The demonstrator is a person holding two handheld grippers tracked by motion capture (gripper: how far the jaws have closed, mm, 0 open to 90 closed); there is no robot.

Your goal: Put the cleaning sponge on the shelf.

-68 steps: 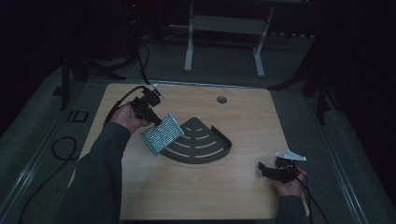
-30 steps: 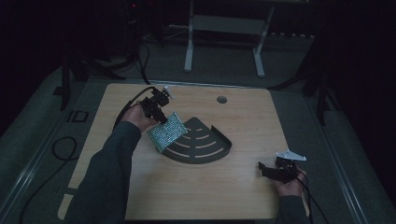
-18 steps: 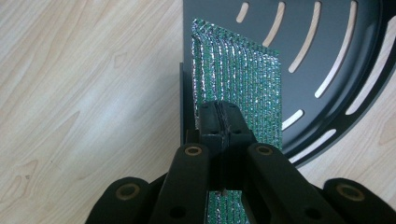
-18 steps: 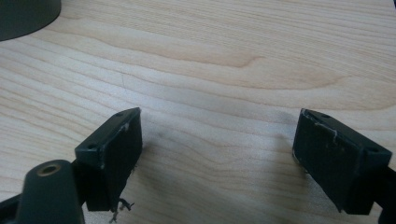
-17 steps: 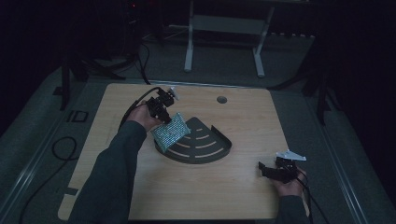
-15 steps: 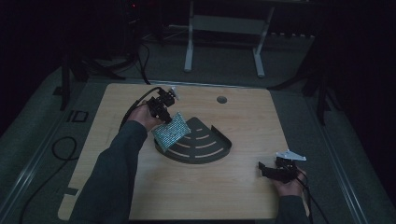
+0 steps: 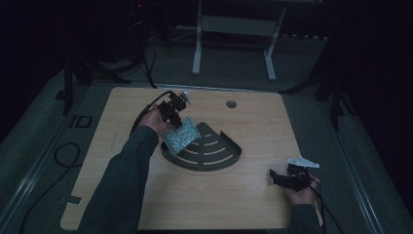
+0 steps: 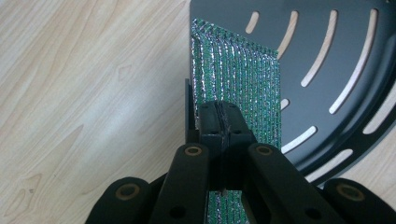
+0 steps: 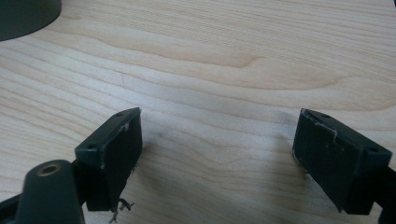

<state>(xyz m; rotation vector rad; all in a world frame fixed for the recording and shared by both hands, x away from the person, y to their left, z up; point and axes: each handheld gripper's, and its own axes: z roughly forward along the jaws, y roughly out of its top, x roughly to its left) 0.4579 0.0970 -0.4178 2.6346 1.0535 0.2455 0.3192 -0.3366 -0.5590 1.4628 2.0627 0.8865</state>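
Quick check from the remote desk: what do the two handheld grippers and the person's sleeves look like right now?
Both grippers are black, with two flat rectangular jaws on riveted link arms. The left gripper trails a black cable; the right gripper carries a grey three-cornered plate on top. The sleeves are dark grey-green.

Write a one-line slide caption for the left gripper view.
Left gripper shut on a glittery green pouch, held over the corner of a dark slotted tray on the wooden table.

a: the green pad [image 8: 238, 79] runs off the bottom edge in the left gripper view, its near end hidden behind the closed jaws.

b: and the dark tray [image 8: 327, 70] is cut off at upper right.
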